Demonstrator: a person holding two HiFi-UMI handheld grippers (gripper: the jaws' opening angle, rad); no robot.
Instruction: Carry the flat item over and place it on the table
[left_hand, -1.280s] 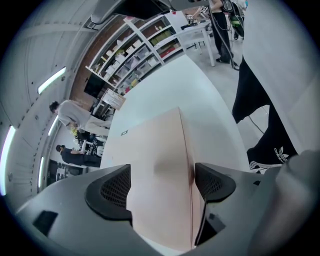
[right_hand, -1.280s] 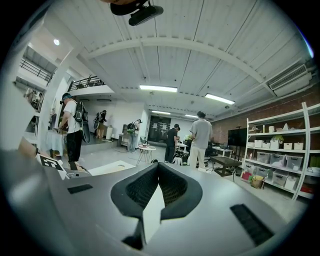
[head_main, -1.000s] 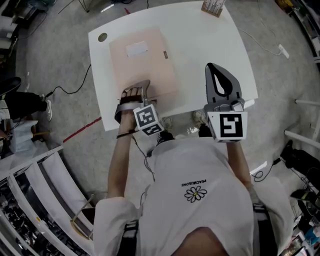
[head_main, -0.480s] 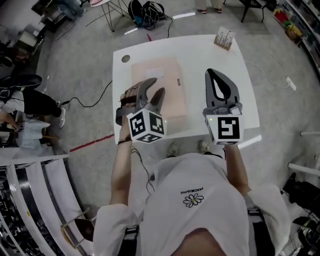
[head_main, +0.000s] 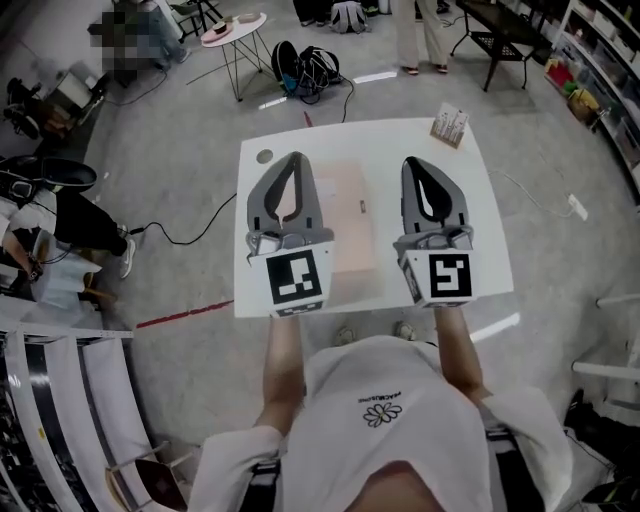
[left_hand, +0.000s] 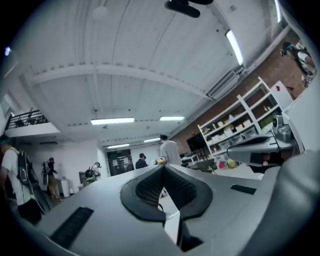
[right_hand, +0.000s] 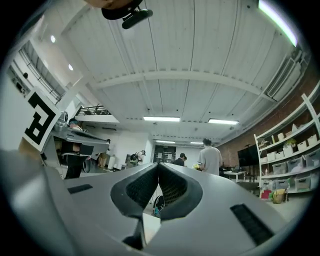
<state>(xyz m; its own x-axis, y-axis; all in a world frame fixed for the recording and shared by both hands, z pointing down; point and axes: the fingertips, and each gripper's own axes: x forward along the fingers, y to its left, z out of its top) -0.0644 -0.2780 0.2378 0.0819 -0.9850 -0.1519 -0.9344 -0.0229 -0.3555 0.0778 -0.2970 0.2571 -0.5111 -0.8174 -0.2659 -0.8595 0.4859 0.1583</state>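
Note:
The flat item (head_main: 350, 228), a pale pink sheet-like pack, lies on the white table (head_main: 485, 205), and neither gripper touches it. Both grippers are held up side by side above the table's near half and point away from me. My left gripper (head_main: 292, 158) (left_hand: 163, 167) has just been closing its jaws; its tips now meet with nothing between them. My right gripper (head_main: 418, 162) (right_hand: 158, 164) is also shut and empty. Both gripper views look out level across the room, so the item does not show in them.
A small box of upright items (head_main: 451, 126) stands at the table's far right corner, and a round hole (head_main: 264, 156) marks the far left corner. A backpack (head_main: 305, 68) and a small round side table (head_main: 232, 30) stand beyond. Shelving (head_main: 60, 400) runs at my left. People stand far off.
The left gripper lifted off the flat item, rolled upright and shut its jaws. Both grippers rose, the left much more. The item stays on the table.

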